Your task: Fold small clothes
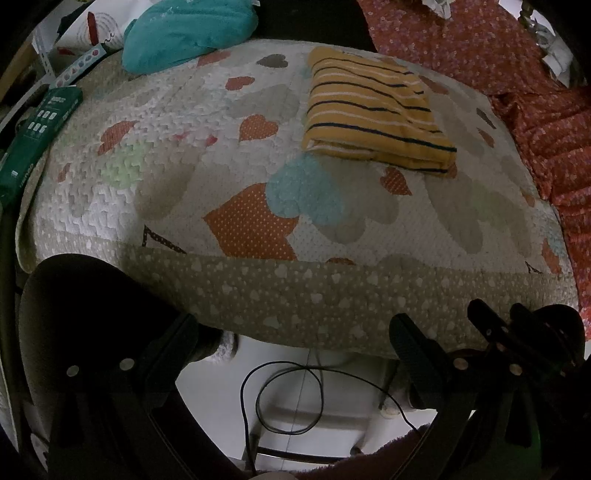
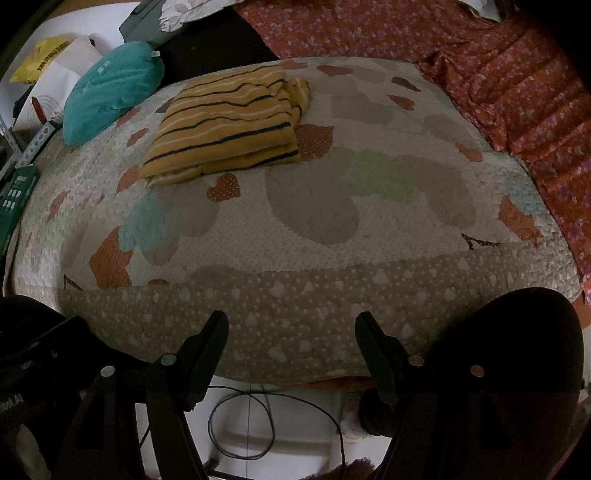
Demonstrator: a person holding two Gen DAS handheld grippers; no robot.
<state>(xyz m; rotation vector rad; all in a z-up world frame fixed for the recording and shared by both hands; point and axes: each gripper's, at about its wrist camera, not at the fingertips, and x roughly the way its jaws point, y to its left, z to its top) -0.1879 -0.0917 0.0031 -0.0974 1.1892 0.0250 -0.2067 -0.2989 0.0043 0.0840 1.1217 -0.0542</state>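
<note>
A yellow garment with dark and white stripes [image 1: 373,110] lies folded into a neat rectangle on the heart-patterned quilt [image 1: 258,206]. In the right wrist view the garment [image 2: 229,125] lies at the far left of the quilt [image 2: 332,229]. My left gripper [image 1: 295,339] is open and empty, hanging over the quilt's near edge, well short of the garment. My right gripper [image 2: 291,332] is also open and empty at the quilt's near edge.
A teal cushion [image 1: 184,29] sits at the far left corner, also in the right wrist view [image 2: 110,92]. A green box [image 1: 37,129] lies along the left edge. Red floral fabric [image 1: 517,74] covers the right side. A black cable [image 1: 288,398] loops on the floor below.
</note>
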